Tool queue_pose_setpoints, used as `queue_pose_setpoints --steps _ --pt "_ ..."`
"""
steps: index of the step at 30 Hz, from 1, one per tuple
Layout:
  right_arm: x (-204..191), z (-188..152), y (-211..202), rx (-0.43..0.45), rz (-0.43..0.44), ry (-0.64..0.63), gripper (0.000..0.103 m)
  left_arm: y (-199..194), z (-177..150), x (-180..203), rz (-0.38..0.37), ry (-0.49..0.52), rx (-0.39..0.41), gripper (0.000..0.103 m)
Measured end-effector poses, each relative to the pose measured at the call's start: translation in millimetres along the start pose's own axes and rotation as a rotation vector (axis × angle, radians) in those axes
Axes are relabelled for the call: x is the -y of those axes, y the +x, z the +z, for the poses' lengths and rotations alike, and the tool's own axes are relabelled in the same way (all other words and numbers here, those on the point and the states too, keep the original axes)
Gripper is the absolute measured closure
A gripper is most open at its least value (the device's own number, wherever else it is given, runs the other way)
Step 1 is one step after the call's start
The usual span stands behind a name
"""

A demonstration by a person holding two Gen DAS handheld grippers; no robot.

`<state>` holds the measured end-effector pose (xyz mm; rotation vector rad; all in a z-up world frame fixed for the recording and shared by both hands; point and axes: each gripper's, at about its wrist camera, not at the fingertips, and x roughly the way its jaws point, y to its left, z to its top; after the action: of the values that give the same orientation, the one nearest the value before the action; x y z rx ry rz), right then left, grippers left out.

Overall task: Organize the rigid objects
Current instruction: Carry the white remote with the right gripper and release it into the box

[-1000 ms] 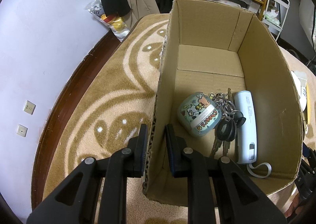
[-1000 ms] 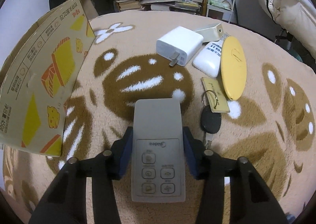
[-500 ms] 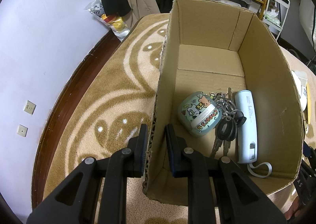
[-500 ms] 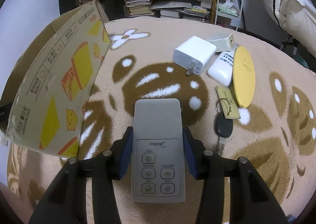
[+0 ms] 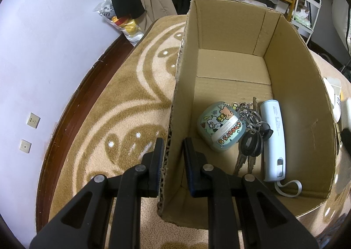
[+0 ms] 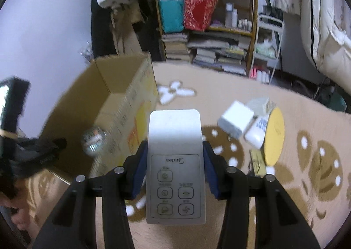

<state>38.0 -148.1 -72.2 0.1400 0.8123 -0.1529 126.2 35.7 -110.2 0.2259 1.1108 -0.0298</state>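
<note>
The tan rug with pale swirls [image 5: 122, 104] fills the floor under you. On it stands the open brown cardboard box [image 5: 291, 86], printed yellow on its outer right wall. Your left gripper [image 5: 172, 150] straddles the box's near left wall, 1 finger outside and 1 inside, pinching the cardboard. Your right gripper [image 6: 174, 161] clamps the grey rectangular Midea remote [image 6: 175, 161] by its long edges, held above the rug just right of the box. Inside the box lie a pale blue cylindrical device with a strap [image 5: 274, 139], a mint cartoon-print case [image 5: 220, 127] and a bunch of black-headed keys [image 5: 252, 139] (touching one another). Far right on the rug sit a white square charger [image 6: 237, 118] and a yellow oval disc [image 6: 274, 137].
</note>
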Motion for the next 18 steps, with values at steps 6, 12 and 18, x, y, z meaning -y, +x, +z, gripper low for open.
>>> queue_pose_setpoints --steps 6,12,18 --pt "-11.9 32.1 -20.3 0.082 0.006 -0.048 0.052 -0.5 0.6 1.4 0.007 0.003 0.000 0.086" --pt "-40.2 66.4 -26.9 0.122 0.092 -0.072 0.052 -0.5 1.2 1.9 0.007 0.002 0.001 0.086" --pt "-71.9 80.6 -15.3 0.098 0.152 -0.098 0.052 -0.9 0.9 1.6 0.005 -0.001 0.001 0.086"
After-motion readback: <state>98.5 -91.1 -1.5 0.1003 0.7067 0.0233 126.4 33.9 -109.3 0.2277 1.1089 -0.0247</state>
